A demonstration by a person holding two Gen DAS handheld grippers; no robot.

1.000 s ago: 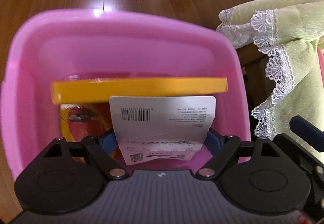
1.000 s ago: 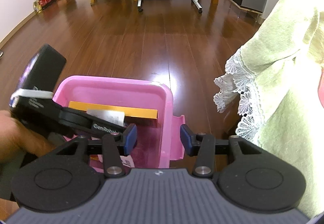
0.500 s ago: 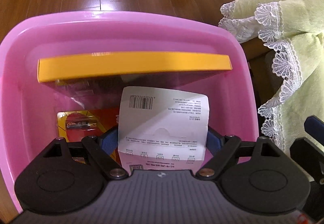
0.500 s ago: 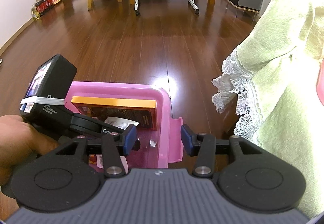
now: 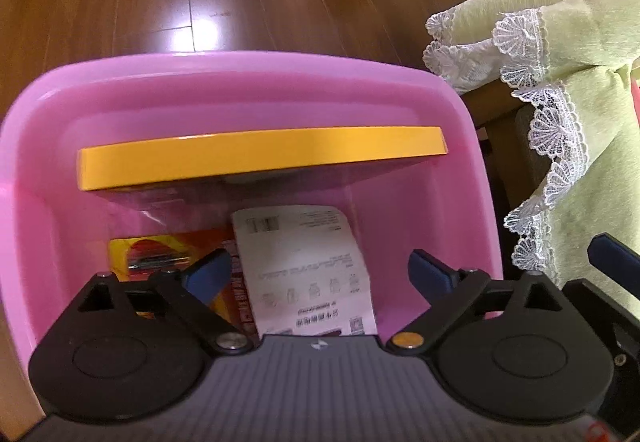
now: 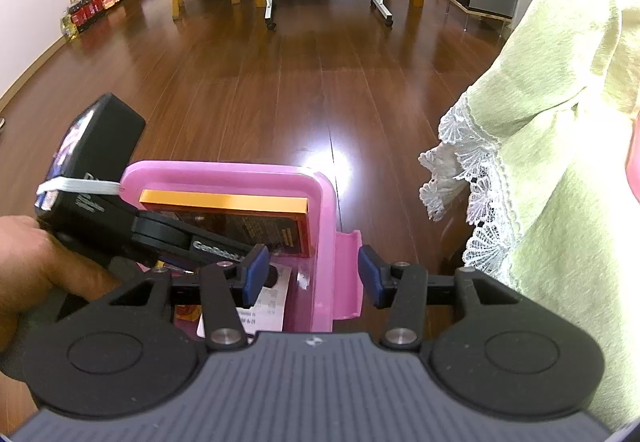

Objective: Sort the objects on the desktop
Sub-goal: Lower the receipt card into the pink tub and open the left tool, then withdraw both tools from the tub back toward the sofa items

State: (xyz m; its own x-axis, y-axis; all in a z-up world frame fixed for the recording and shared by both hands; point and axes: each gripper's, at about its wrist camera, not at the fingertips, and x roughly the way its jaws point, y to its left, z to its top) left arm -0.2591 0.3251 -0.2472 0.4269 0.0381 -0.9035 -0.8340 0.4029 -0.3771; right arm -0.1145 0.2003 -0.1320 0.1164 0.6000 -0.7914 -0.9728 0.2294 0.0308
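**Three items in the pink bin, both hand-held grippers empty**

Over the pink bin [image 5: 248, 90] hangs the left hand-held gripper [image 5: 320, 274], its blue pads spread wide with nothing between them. Below it, inside the bin, sits a red-and-yellow battery pack [image 5: 160, 258] at the left of the bin floor. Just to its right, partly overlapping it, lies a white printed card [image 5: 304, 262] with a barcode, face down on the bottom. Neither pad touches the card, so it reads as already deposited. Across the far side of the bin stands an orange-edged box [image 5: 260, 156], leaning near the back wall.

In the right wrist view a person's hand [image 6: 36, 266] grips the left tool at the far left, its nose dipping into the bin. The right hand-held gripper [image 6: 312, 274] is also spread and empty, poised over the bin's near right corner, straddling the rim and side handle without clamping either. Right of that hangs a pale green cloth with lace trim [image 6: 540, 162], draped over furniture beside the bin.

By my reading the sorting is well along: three things are in the bin. What remains on the bench is out of view, so the amount left cannot be told.
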